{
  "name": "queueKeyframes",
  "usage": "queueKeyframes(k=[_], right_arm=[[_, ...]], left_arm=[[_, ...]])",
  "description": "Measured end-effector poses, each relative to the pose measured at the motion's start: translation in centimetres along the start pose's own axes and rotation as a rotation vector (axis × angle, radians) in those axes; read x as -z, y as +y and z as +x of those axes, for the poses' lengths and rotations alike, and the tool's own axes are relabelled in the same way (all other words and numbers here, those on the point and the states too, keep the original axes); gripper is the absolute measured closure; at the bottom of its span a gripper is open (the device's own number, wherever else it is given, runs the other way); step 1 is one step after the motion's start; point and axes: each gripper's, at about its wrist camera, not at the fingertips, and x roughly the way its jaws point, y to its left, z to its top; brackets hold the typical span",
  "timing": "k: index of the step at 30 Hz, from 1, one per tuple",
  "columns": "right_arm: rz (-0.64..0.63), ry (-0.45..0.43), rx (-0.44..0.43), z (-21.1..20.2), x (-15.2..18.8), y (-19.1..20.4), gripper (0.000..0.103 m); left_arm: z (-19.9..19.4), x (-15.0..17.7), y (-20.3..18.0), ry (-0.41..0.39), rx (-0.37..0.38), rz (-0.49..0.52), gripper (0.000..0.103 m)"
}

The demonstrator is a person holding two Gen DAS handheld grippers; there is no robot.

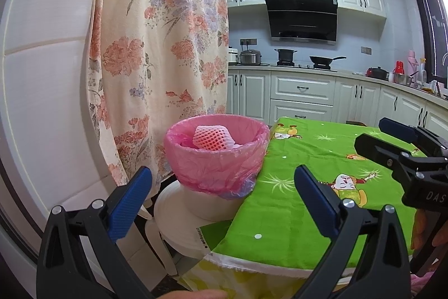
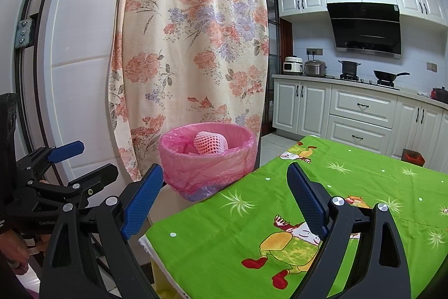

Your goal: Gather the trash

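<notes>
Bin [image 1: 215, 159] base hidden behind the table edge [image 2: 196, 203] in the right wrist view; what it stands on shows only in the left wrist view, a white stool [image 1: 179, 217], legs mostly cut off below.

Foam net [image 2: 210, 143] partly sunk below the pink liner [image 2: 179, 156]; whatever lies under it is out of sight.

Curtain [image 1: 159, 46] top runs off the frame.

Counter clutter by the window [image 1: 406, 72] too small and warped to name.

Hand [image 2: 16, 248] on the left gripper [image 2: 81, 159]: only fingers show, rest behind the black frame.

Small red-brown box [image 2: 413, 157] past the table: contents unreadable.
</notes>
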Motion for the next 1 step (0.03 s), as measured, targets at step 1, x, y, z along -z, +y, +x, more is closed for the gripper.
queueKeyframes(k=[1], right_arm=[[0.0,0.0,0.001,-0.01,0.01,0.02,0.018]], left_arm=[[-0.01,0.0,-0.03,0.0,-0.002,0.001,0.005]])
